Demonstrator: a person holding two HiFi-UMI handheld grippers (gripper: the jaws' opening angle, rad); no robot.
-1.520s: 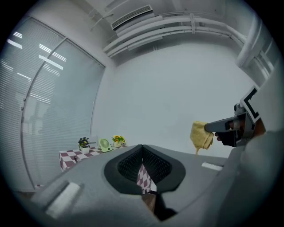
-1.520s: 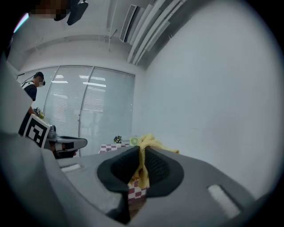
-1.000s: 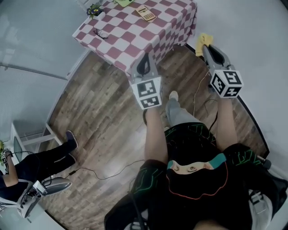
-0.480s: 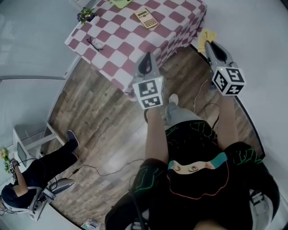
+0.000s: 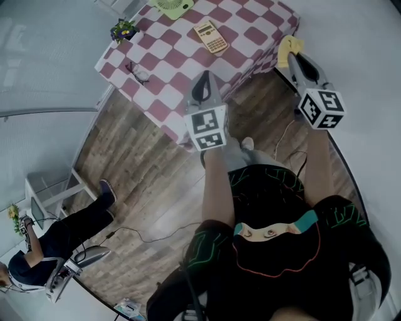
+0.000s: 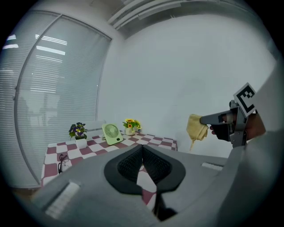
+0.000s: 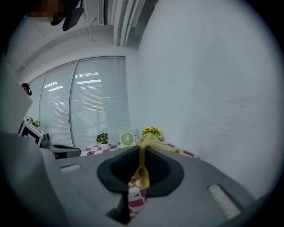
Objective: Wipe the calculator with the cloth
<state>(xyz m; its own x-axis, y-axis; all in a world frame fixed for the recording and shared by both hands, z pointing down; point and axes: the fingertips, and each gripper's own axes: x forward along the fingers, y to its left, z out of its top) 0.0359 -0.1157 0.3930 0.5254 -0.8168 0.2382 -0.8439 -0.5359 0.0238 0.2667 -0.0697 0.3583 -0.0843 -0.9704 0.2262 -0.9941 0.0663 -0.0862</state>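
Writing: the print on the calculator [image 5: 212, 37] is too small to read; the only other markings are black-and-white square patterns on the left marker cube [image 5: 207, 128] and the right marker cube [image 5: 321, 108].
Calculator look: tan, rectangular body with a dark display strip at its far end and rows of small keys below it.
Calculator place: flat on the table [image 5: 188, 69], set at a slant on the red-and-white checked cover, toward the far middle and well apart from both grippers.
Cloth: the cloth [image 7: 143, 168] is soft yellow and crumpled, bunched above the fingertips and trailing down between them; in the head view it shows as a yellow tuft [image 5: 289, 49] beside the table's right corner.
Right gripper: the right gripper [image 7: 141, 153] has its fingers closed on the cloth; it is held in the air off the table's right side [image 5: 294, 57].
Left gripper: the left gripper [image 6: 142, 155] has its fingers pressed together at the tips with nothing between them; in the head view it sits over the table's near edge [image 5: 202, 78].
Across views: the left gripper view shows the right gripper out to the side with the cloth hanging from its tip [image 6: 196, 127].
Other things on the table: a green fan [image 5: 172, 6], purple flowers [image 5: 123, 29] in a white pot, yellow flowers [image 6: 131, 125] and dark glasses [image 5: 138, 72].
Surroundings: wood-plank floor [image 5: 144, 169]; a second person [image 5: 56, 241] sits at the lower left.
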